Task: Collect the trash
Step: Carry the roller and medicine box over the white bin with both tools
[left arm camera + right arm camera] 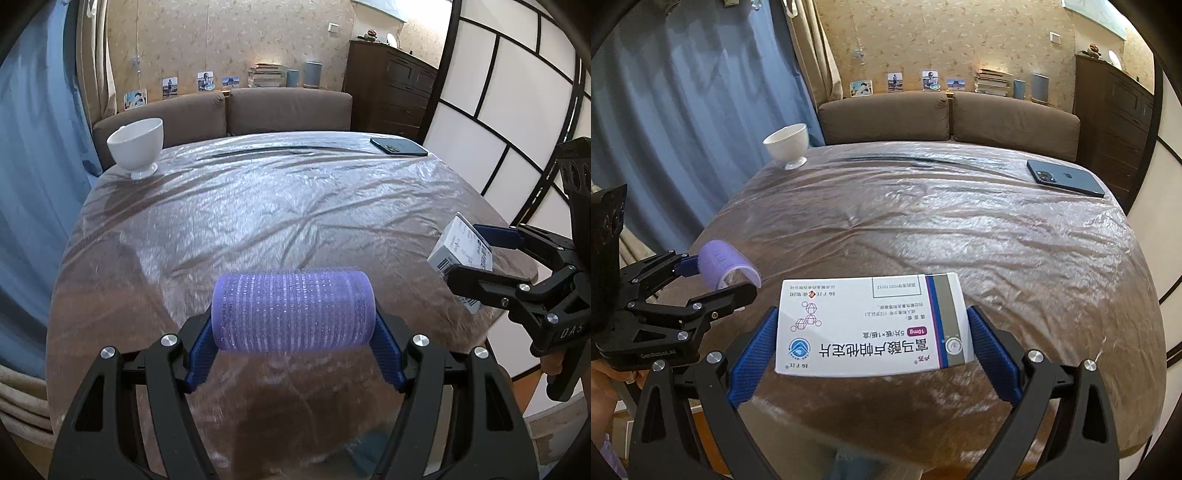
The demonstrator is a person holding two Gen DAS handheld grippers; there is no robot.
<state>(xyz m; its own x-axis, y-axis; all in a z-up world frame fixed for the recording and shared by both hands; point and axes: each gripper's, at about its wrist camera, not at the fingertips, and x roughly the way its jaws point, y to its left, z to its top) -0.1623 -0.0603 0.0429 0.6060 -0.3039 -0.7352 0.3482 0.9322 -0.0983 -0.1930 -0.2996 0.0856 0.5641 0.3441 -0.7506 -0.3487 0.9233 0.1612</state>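
Plastic-sheeted brown table (295, 206), brown sofa behind.
A purple cylindrical mesh hair roller (293, 309) is clamped by the left gripper (294, 345) at 6 o'clock; a white cardboard medicine box (873, 326) is clamped by the right gripper (874, 350), at 3 o'clock.

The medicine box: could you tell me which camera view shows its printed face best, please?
The right wrist view: the medicine box fills the centre, its label facing the camera, held between the right gripper pads. The left wrist view shows only a small angled corner of the box at the right edge.
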